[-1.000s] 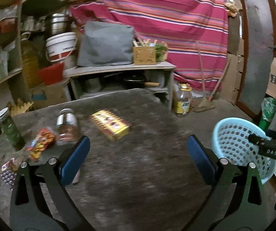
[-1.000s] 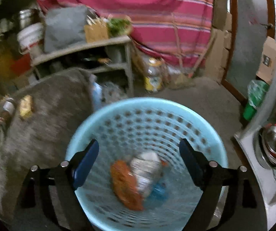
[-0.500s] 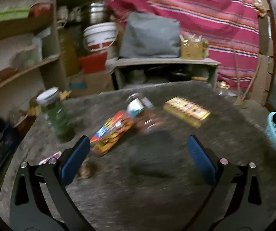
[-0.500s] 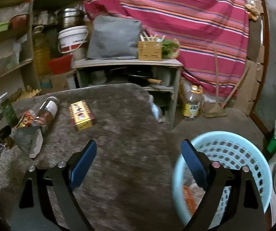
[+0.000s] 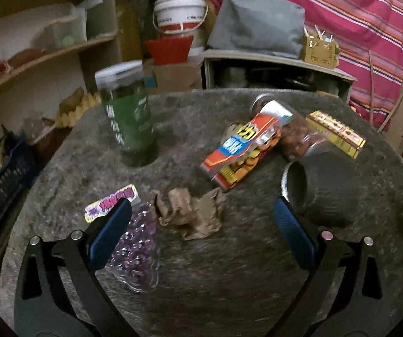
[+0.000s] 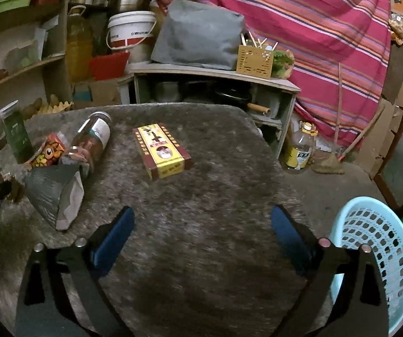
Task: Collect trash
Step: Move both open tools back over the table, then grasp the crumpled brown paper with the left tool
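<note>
Both sets of fingers wide, holding nothing: left gripper (image 5: 201,224), right gripper (image 6: 201,224). Crumpled paper (image 5: 190,213) near, between left fingers. Could bump green bottle (image 5: 125,118), far left on table (image 5: 229,295), and tip it.

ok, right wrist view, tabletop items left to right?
Green jar → orange snack packet → grey pouch → jar lying on its side → yellow box; then, off the table, blue basket.
</note>
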`<state>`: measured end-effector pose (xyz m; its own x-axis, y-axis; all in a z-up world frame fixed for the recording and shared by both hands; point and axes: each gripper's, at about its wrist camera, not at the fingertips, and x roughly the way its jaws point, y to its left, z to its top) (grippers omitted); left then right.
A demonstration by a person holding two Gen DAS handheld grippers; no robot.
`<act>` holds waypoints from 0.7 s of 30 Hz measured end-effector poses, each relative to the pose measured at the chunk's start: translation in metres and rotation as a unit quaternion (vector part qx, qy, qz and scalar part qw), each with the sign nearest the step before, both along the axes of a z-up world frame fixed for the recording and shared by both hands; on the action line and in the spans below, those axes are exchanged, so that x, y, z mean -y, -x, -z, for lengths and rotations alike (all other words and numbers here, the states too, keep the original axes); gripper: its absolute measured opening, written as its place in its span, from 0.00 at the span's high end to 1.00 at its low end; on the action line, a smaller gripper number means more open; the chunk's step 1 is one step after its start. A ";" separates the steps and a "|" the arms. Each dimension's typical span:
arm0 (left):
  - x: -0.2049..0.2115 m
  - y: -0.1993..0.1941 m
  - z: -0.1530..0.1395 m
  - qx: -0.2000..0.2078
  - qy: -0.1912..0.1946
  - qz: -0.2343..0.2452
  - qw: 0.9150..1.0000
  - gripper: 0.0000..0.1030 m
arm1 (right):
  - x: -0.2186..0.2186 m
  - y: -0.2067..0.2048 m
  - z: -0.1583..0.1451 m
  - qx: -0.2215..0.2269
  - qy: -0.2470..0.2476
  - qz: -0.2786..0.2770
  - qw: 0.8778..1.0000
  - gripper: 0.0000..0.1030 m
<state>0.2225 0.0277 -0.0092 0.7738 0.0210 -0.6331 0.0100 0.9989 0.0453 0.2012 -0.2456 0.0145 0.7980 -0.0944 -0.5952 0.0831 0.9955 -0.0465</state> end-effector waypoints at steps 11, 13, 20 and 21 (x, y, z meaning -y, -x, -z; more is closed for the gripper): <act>-0.015 -0.022 0.019 -0.050 0.037 0.010 0.998 0.20 | -0.028 -0.020 0.007 -0.018 -0.002 0.001 1.000 0.06; -0.013 -0.022 0.019 -0.047 0.029 0.016 0.998 0.27 | -0.032 -0.022 0.009 -0.023 0.000 0.003 1.000 0.06; -0.015 -0.020 0.013 -0.030 0.018 0.024 0.999 0.54 | -0.038 -0.024 0.009 -0.028 -0.002 0.003 1.000 0.06; -0.016 -0.020 0.011 -0.029 0.021 0.026 0.999 0.56 | -0.040 -0.024 0.008 -0.026 -0.003 0.002 1.000 0.06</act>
<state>0.2423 0.0438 -0.0206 0.7358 -0.0452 -0.6757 0.0632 0.9980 0.0021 0.2249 -0.2059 0.0070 0.7657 -0.0931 -0.6364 0.0839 0.9955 -0.0447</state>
